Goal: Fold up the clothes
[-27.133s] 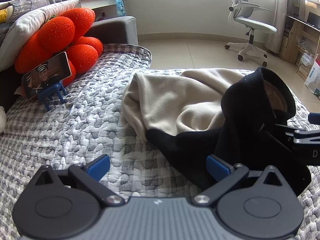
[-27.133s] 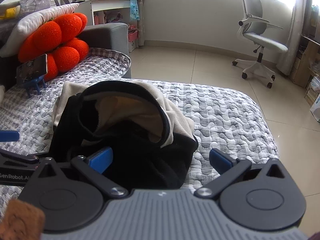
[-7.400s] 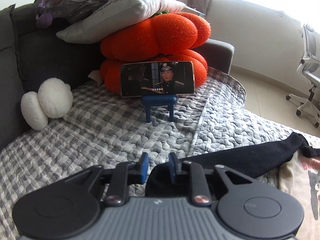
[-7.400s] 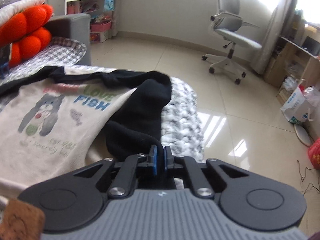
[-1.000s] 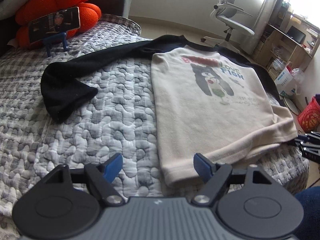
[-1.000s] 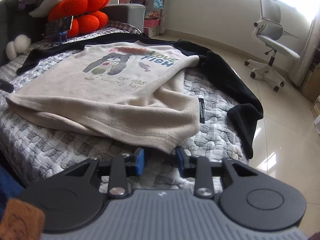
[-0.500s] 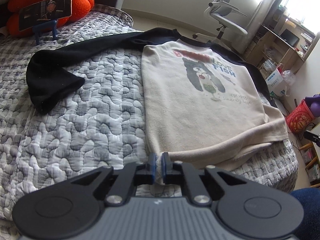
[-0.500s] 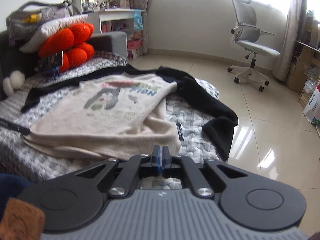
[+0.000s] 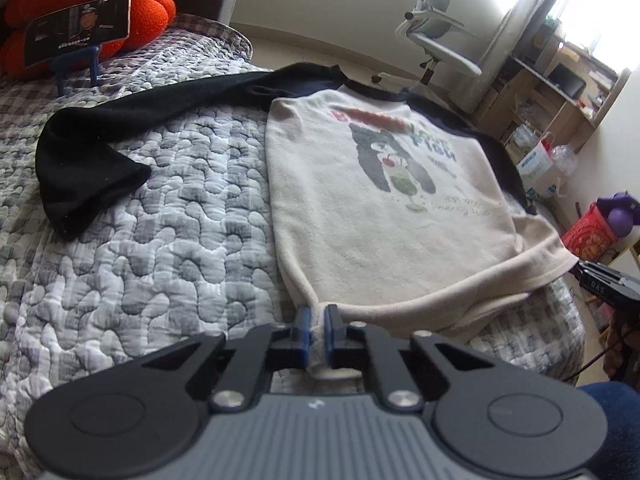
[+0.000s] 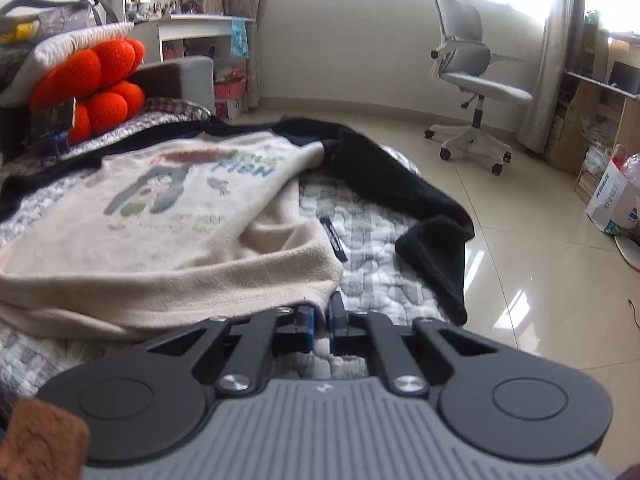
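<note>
looking along my left gripper [image 9: 316, 322], i see the sweatshirt [image 9: 384, 204] lying print-up on the quilted bed [image 9: 168, 240], its long axis running away from me, hem nearest and black collar at the far end toward the office chair [image 9: 436, 44]. one black sleeve [image 9: 104, 148] stretches out to the left across the quilt, its cuff end bent back toward me. my left fingers [image 9: 303, 328] are clenched on the near left corner of the cream hem, with a pinch of fabric showing between the blue pads. at the right edge my right gripper [image 9: 608, 286] reaches the other hem corner, which is pulled up off the bed. a phone on a blue stand [image 9: 78, 32] leans against the orange cushion [image 9: 152, 8] at the far left.

through the right wrist camera, the sweatshirt [image 10: 160, 216] fills the left half, hem toward me, print blurred. my right gripper [image 10: 321, 320] has just been closing, and its fingers [image 10: 307, 330] now grasp the hem's right corner, cream fabric caught between the pads. only this view shows the other black sleeve [image 10: 404, 196] trailing right over the bed's edge toward the tiled floor [image 10: 540, 248], and a small black label [image 10: 334, 238] on the quilt beside the shirt.
</note>
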A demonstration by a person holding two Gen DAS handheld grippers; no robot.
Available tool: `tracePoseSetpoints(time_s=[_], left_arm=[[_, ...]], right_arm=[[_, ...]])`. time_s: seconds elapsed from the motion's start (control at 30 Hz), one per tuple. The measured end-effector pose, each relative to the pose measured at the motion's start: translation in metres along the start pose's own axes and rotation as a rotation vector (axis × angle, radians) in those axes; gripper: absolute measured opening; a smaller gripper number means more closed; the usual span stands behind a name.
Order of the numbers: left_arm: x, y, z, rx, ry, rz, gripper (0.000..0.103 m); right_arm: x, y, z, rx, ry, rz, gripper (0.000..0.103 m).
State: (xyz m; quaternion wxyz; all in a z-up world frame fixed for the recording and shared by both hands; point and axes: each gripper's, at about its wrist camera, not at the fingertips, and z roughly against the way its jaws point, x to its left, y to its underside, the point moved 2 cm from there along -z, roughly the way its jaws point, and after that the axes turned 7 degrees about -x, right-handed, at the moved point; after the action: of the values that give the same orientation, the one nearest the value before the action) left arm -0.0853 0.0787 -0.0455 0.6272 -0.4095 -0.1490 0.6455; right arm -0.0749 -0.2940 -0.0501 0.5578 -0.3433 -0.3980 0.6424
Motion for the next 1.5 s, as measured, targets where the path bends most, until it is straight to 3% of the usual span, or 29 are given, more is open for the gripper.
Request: tracePoseSetpoints(time_s=[0.13,0.23,0.4,0.5,0.77,0.87,1.03,1.17,1.37,1.5], left_arm=[[0.007,-0.006,0.011,-0.036,0.022,0.03,0.007],[0.006,-0.006,0.009,-0.026,0.006,0.011,0.007],[-0.003,0.0,0.0,0.021,-0.042,-0.072,0.007],[-0.002,0.002,-0.002,0.031,-0.057,-0.083,0.007],[0.003,-0.001,0.011,-0.013,-0.057,-0.059,0.007],[-0.002,0.003,0.013,-0.009,-0.079,-0.109,0.007],[-0.009,0.011,0.008,0.025,-0.116,-0.198,0.007],[-0.009,0.012,0.012,0.028,-0.094,-0.185,0.007],[-0.009,0.011,0.027,-0.005,-0.047,-0.169,0.007],[-0.011,0.011,0.037,-0.031,-0.023,-0.175,0.007]], right_arm=[[-0.007,-0.027,0.041,-0.062,-0.056,-0.077,0.005],[-0.01,-0.037,0.061,-0.03,-0.073,-0.083,0.005],[-0.002,0.002,0.036,0.162,-0.028,-0.013,0.005],[0.001,0.024,0.032,0.197,-0.015,-0.023,0.005],[-0.005,0.02,0.061,0.13,-0.044,-0.085,0.005],[-0.002,0.016,0.071,0.111,-0.061,-0.087,0.005],[0.001,0.031,0.061,0.156,-0.052,-0.066,0.005],[-0.001,0.041,0.06,0.165,-0.035,-0.059,0.005],[-0.005,0.019,0.084,0.075,-0.048,-0.063,0.005],[-0.007,0.023,0.081,0.095,-0.043,-0.048,0.005]])
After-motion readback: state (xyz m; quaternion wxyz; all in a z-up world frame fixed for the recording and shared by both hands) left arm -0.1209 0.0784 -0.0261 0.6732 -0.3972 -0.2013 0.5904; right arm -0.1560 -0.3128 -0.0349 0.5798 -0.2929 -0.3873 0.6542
